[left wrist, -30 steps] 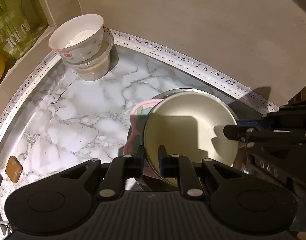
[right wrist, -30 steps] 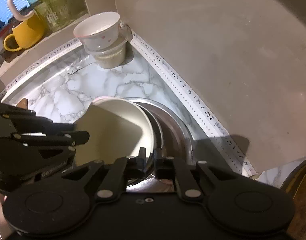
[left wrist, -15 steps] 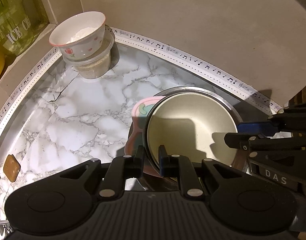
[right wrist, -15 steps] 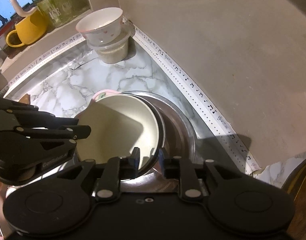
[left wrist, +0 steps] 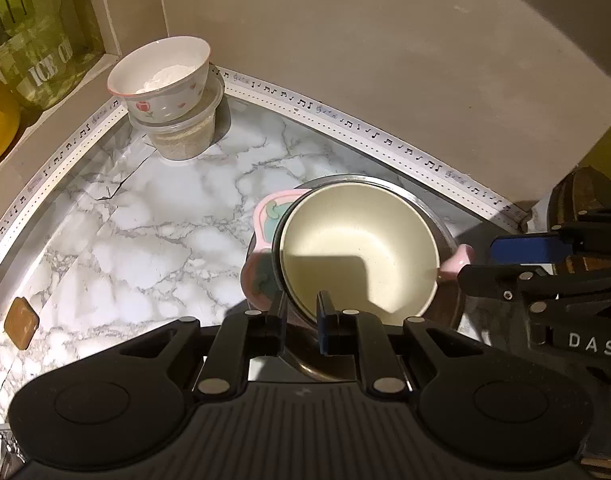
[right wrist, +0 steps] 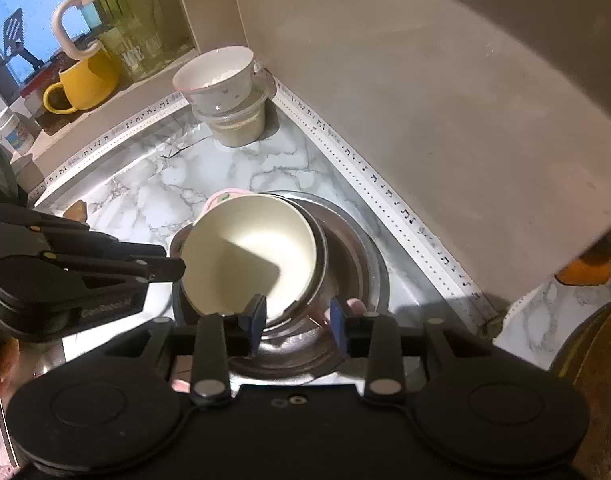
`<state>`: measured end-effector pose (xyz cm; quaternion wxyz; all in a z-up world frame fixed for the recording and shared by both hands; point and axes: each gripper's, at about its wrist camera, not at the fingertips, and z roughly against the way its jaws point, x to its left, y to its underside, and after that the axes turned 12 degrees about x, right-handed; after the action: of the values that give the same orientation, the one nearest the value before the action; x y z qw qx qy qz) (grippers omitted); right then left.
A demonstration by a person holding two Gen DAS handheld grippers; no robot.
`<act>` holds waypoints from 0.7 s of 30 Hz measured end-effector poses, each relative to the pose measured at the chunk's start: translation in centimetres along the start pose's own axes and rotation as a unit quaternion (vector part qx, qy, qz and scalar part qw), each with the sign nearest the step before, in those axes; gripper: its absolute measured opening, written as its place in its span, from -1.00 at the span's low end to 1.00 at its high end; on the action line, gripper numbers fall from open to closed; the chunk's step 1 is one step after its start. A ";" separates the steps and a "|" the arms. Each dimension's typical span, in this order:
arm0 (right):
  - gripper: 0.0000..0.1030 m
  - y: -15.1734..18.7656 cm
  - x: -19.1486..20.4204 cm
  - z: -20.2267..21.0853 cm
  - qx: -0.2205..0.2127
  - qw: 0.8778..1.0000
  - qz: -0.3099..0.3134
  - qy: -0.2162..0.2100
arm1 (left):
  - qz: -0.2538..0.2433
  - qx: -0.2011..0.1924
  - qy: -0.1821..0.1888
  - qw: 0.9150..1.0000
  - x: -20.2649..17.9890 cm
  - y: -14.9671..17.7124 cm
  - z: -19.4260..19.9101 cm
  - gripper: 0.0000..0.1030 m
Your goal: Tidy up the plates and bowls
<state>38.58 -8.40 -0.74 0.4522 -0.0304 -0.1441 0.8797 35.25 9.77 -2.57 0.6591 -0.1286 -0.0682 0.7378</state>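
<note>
Our left claw [left wrist: 301,312] is pinching the near rim of the cream bowl [left wrist: 357,256], low in the middle of its frame. Our right claw [right wrist: 297,316] has just been opening; its jaws stand spread, with the bowl's edge and the steel dish [right wrist: 357,264] between them but unpressed. The bowl sits tilted in a stack on a pink plate [left wrist: 269,216], right of centre on the marble desk [left wrist: 153,216]. We judge the left claw alone carries it; the floral bowl [left wrist: 161,76] waits upper left.
</note>
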 end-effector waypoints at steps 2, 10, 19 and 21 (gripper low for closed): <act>-0.29 0.5 -0.2 0.4 -0.003 1.000 0.000 -0.003 | -0.001 0.000 0.003 1.000 0.0 0.4 0.4 -0.72; -0.22 2.0 -1.6 1.4 -0.013 1.000 -0.005 -0.006 | 0.006 -0.002 0.017 1.000 0.5 2.2 1.2 -0.67; 0.07 2.2 -4.3 0.8 -0.012 0.999 -0.035 -0.003 | 0.025 -0.024 0.011 0.999 1.1 4.2 0.4 0.48; 0.09 2.2 -4.7 0.3 -0.009 0.999 -0.042 -0.001 | 0.040 -0.018 0.018 0.999 1.7 4.2 -0.3 0.48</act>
<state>39.59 -13.46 -1.44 0.4881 -0.0272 -0.1534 0.8588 31.13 10.94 -4.21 0.6276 -0.1560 -0.0647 0.7600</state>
